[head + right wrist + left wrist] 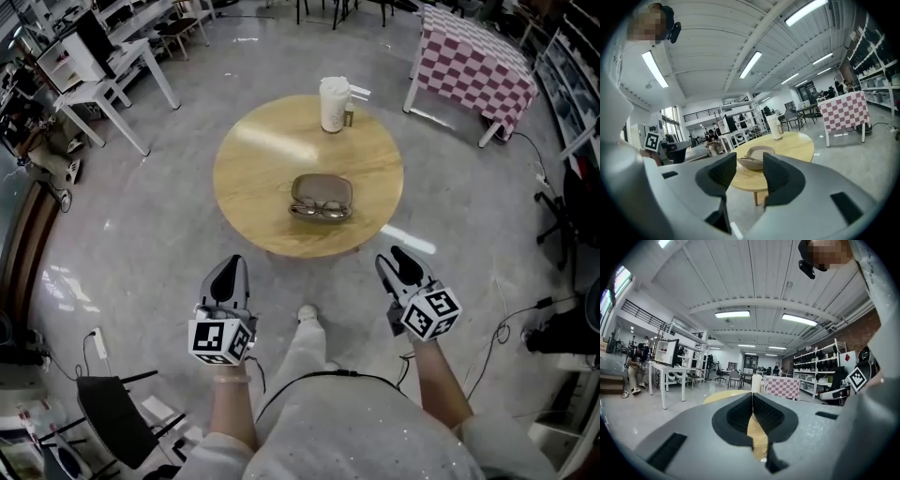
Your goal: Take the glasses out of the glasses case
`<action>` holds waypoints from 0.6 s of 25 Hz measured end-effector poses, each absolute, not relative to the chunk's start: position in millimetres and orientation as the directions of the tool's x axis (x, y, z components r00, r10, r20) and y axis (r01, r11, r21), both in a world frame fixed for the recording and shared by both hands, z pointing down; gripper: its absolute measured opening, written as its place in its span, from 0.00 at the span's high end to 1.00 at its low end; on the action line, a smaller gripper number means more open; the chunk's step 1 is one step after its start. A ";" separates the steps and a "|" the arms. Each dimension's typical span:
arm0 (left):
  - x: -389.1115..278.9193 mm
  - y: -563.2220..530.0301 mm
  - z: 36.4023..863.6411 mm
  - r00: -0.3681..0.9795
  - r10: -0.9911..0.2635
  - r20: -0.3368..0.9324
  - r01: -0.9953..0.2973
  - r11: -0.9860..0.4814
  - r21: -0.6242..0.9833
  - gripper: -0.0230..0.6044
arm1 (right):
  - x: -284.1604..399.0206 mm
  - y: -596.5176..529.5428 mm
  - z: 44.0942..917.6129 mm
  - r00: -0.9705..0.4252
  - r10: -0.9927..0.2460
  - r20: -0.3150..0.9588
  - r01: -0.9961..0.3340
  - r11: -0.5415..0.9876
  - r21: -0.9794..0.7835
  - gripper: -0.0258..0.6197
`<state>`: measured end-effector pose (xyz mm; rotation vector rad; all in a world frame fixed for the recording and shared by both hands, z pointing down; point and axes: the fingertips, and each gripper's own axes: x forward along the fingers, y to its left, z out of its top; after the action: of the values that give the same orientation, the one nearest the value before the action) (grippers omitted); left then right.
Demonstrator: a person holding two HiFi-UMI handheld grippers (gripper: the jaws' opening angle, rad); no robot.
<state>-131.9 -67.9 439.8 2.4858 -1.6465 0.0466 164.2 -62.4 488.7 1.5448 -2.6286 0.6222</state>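
An open grey glasses case (321,191) lies near the middle of the round wooden table (253,169), with dark-framed glasses (320,211) in its front half. Both grippers hover over the floor short of the table's near edge, apart from the case. My left gripper (231,264) has its jaws closed together with nothing between them, which the left gripper view confirms (752,398). My right gripper (397,257) stands open and empty. In the right gripper view (749,165) the case (757,157) shows through the gap between the jaws, well ahead on the table.
A white cup (334,103) with a small bottle beside it stands at the table's far edge. A checkered-cloth table (473,61) is at the back right, white desks (103,70) at the back left, a black chair (122,422) near my left leg, and cables (511,323) on the floor to the right.
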 end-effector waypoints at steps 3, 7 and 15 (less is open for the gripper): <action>-127.8 -87.5 445.5 0.416 -0.900 0.133 -0.908 -0.403 0.111 0.96 | 161.1 -77.8 493.5 -0.501 -0.831 0.241 -0.848 0.415 -0.329 0.67; -128.8 -116.2 453.8 0.428 -0.892 0.148 -0.903 -0.414 0.116 0.96 | 156.2 -98.1 501.0 -0.499 -0.825 0.265 -0.851 0.407 -0.333 0.67; -128.4 -169.8 463.8 0.464 -0.869 0.171 -0.885 -0.451 0.112 0.96 | 146.0 -143.5 508.8 -0.506 -0.809 0.298 -0.848 0.404 -0.344 0.68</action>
<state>-128.4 -169.8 463.8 2.5254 -1.5307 0.1311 146.0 -143.5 508.8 1.5155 -2.5603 0.7045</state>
